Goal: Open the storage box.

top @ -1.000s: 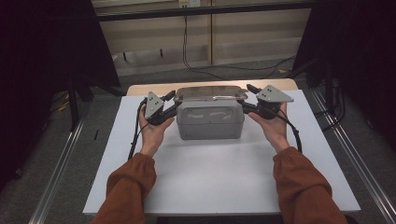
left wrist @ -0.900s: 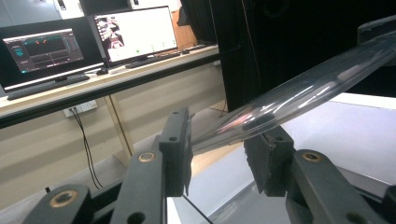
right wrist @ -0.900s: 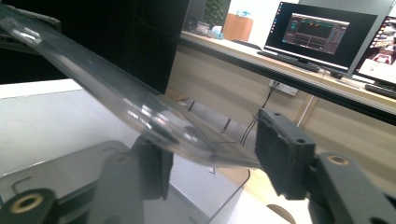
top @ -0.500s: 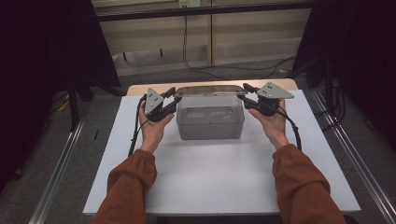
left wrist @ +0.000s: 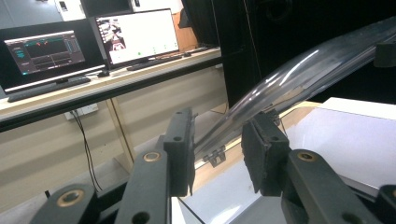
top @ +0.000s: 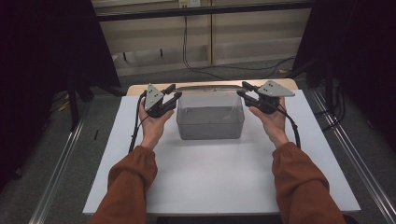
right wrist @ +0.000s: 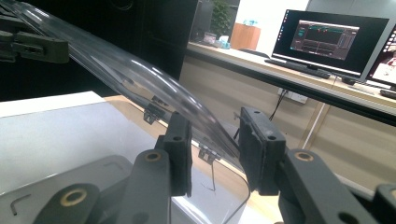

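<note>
At the bottom of the high view, two orange sleeves (top: 126, 182) are reaching forward across the white counter (top: 215, 186). In the middle of the frame the clear box (top: 210, 116) is now sitting open, its lid (top: 210, 87) being lifted up and back toward the far edge, whereas a second ago it was still covering the box. The left gripper (top: 169, 95) and right gripper (top: 246, 91) are each holding one end of the lid. In the gripper views the fingers (left wrist: 261, 154) are standing apart around the lid's curved edge with gaps showing, so they are cradling rather than squeezing it. The lid is coming off, and setting it down looks like the next step.
</note>
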The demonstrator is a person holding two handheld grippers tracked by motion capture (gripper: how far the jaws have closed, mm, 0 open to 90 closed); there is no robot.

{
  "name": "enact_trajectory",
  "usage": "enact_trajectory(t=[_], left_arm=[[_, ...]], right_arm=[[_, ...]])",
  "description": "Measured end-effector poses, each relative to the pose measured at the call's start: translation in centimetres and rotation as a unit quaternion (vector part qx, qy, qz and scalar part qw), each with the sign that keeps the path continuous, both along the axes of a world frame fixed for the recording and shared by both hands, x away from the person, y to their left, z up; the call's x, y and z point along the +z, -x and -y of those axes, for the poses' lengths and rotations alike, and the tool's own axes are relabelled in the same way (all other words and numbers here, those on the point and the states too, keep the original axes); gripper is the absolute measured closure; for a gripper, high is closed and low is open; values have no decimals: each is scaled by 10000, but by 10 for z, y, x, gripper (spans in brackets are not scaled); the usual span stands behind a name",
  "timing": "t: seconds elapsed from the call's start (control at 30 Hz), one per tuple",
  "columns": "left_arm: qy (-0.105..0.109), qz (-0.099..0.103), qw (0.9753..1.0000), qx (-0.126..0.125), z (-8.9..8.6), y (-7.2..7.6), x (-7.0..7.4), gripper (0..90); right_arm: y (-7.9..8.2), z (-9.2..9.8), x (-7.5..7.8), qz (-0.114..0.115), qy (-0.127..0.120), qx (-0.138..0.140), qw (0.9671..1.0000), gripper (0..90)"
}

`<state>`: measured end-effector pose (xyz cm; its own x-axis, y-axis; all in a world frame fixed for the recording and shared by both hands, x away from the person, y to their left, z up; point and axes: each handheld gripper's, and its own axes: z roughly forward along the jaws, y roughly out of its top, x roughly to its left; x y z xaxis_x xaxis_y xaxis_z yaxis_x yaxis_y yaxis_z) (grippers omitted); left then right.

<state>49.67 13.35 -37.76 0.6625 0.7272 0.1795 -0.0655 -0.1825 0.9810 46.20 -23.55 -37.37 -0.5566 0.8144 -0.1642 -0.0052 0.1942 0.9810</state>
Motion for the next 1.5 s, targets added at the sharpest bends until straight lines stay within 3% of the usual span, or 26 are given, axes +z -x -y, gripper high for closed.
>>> enact_trajectory(t=[0.9, 1.5], left_arm=[[116, -84, 9999, 76, 6, -24, 6, 668], [101, -284, 9994, 171, 9, -45, -6, 691]], right_arm=[[-22, 5, 12, -24, -307, 14, 9995, 691], [-43, 6, 7, -132, -334, -42, 9993, 702]])
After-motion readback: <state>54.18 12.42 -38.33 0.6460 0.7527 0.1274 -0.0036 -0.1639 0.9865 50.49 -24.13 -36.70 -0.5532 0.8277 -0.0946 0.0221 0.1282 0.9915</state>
